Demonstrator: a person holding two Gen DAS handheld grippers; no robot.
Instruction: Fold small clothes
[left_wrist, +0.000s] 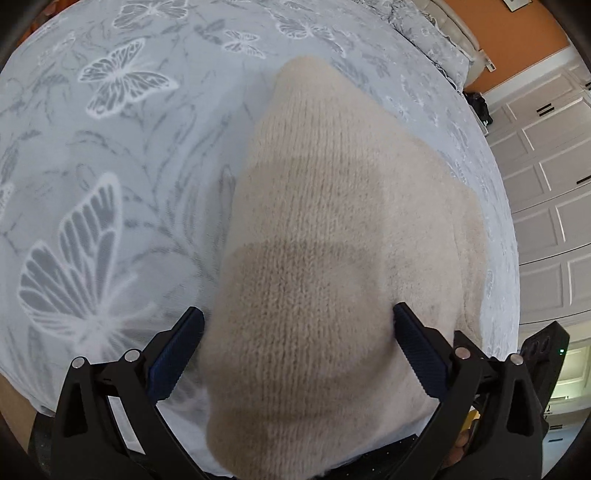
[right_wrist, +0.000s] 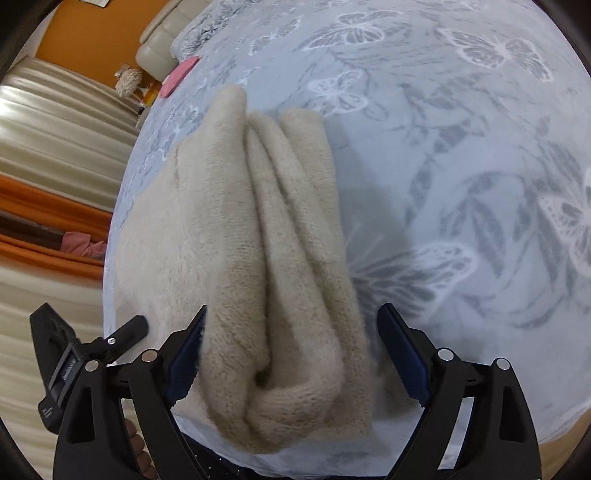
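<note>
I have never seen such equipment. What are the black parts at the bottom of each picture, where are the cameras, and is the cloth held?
No robot here: a person holds one claw in each hand, and each claw carries a wide-angle camera looking along its fingers. One picture comes from the left claw, the other from the right claw. A beige knitted garment, partly folded, lies on a bedspread printed with butterflies. Both claws are open with the garment between their fingers, so nothing is gripped yet.

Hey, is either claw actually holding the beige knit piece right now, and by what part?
Neither: both the left claw and right claw are open, straddling the beige knit piece without clamping it.
</note>
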